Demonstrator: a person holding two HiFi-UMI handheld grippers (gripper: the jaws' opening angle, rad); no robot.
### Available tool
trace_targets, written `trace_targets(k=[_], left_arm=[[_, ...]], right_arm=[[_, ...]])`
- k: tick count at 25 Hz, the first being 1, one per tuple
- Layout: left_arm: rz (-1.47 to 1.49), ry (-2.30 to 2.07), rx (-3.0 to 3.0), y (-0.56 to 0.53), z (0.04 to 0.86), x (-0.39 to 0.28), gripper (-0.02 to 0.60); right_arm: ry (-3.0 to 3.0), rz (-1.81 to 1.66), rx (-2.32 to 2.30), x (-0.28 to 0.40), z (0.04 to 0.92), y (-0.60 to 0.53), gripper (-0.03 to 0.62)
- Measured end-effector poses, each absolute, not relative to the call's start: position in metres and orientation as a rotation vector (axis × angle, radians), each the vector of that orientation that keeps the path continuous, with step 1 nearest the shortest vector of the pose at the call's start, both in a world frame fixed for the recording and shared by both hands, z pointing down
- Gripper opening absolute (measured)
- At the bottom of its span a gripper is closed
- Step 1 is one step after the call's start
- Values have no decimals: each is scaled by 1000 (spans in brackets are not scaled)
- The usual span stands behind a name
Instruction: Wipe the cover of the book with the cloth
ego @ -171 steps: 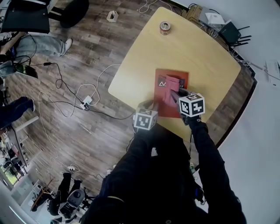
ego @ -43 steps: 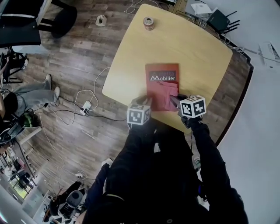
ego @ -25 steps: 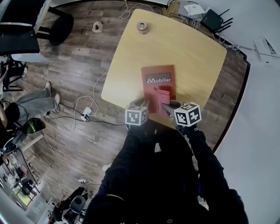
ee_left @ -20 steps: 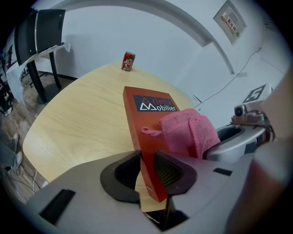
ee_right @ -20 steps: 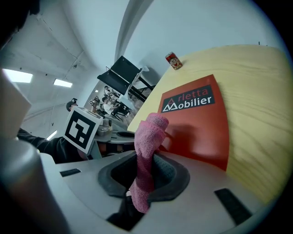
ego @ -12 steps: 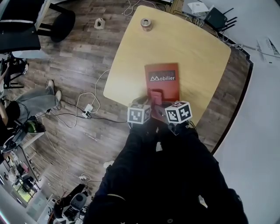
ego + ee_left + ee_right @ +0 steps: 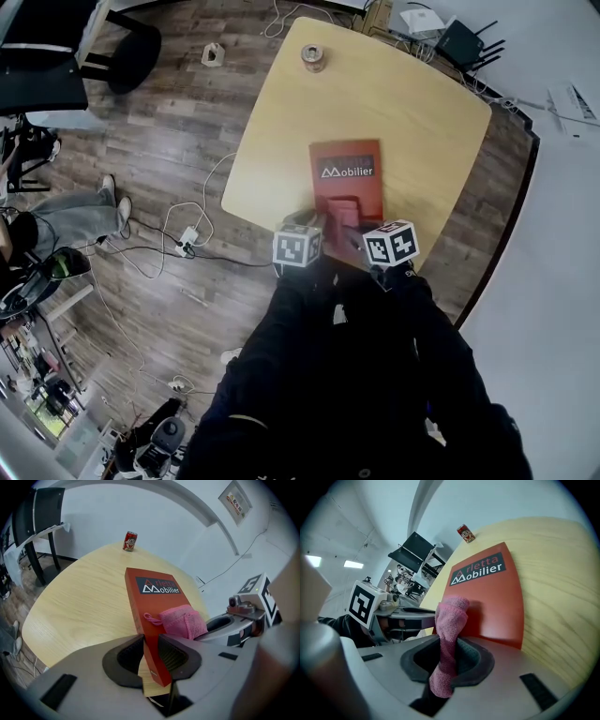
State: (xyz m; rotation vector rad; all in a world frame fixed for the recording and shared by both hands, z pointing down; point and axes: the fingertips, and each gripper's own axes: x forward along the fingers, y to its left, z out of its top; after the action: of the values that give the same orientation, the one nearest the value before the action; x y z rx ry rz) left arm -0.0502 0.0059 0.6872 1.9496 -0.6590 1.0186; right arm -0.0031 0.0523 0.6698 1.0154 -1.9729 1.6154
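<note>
Book point(image 7: 349, 183) (red cover, white title) flat on the table point(image 7: 403, 103), well apart from the can point(image 7: 312, 56). Its long axis runs roughly toward the can, with the titled end nearer the can and the plain end at the table edge farthest from it.

Left gripper point(image 7: 314, 225): jaws closed on the book's edge at the corner farthest from the can, pinning it. In the left gripper view the cover stands between the two pads.

Right gripper point(image 7: 349, 230): jaws clamped on the pink cloth point(image 7: 343, 214). The cloth's free end is bunched and rests on the cover at the end away from the can, just beside the left gripper.

Governing relation: both grippers sit at the end of the book farthest from the can, so nearly all of the bare cover, title included, lies beyond the cloth on the can side. The next stroke would therefore probably run along the long axis toward the can. It would be carried by the right gripper, which alone holds the cloth, while the left braces the book against sliding the same way.
</note>
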Motion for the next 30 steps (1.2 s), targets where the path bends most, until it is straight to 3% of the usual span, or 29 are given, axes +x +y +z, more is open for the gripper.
trace_targets(k=[16,23,30], left_arm=[[1048,-622,1974,5,689,-49,114],[1089,-631,2018,4,677,-52,114],[884,-764,2225,-26,592,-47,112]], right_arm=[[-1885,1514,1184,69,666,70,77],[-1987,1422,1355,77,610,47,77],[-2135,1160,1532,66,524,15,77]])
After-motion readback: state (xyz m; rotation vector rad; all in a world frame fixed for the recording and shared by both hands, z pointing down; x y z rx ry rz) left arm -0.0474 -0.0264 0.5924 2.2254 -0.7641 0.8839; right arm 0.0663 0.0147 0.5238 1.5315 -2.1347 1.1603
